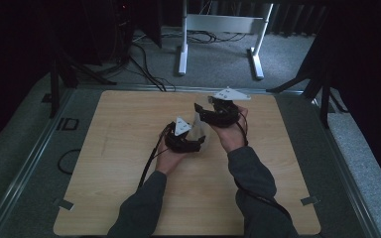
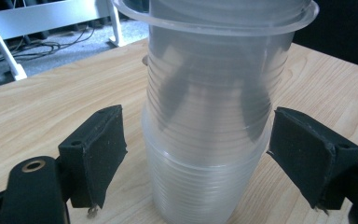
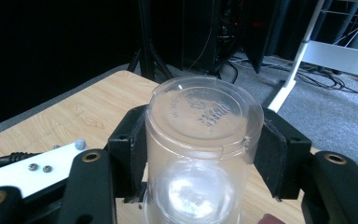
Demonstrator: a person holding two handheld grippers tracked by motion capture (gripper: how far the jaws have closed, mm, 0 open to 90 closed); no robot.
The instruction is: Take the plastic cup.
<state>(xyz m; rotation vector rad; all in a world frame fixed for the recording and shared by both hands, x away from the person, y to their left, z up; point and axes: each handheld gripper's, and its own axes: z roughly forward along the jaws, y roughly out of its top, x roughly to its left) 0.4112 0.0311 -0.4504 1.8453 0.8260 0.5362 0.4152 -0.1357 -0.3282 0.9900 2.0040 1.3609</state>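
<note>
A stack of clear plastic cups (image 1: 198,128) hangs between my two grippers over the middle of the wooden table (image 1: 119,168). In the right gripper view, the black pads clamp both sides of a clear cup (image 3: 203,116) whose embossed base faces away, so my right gripper (image 3: 203,154) is shut on it. In the left gripper view, one ribbed cup (image 2: 205,93) sits nested in a wider one. My left gripper (image 2: 204,154) straddles the wider cup with its jaws open; one pad (image 2: 100,149) stands clear of the wall. From above, the left gripper (image 1: 198,143) lies below and left of the right gripper (image 1: 202,111).
A white desk frame (image 1: 218,25) and loose cables (image 1: 144,64) lie on the carpet beyond the table's far edge. Black stands (image 1: 59,74) rise at the back corners. A metal rail (image 1: 39,148) borders the tabletop, and small clips (image 1: 64,204) hold its front corners.
</note>
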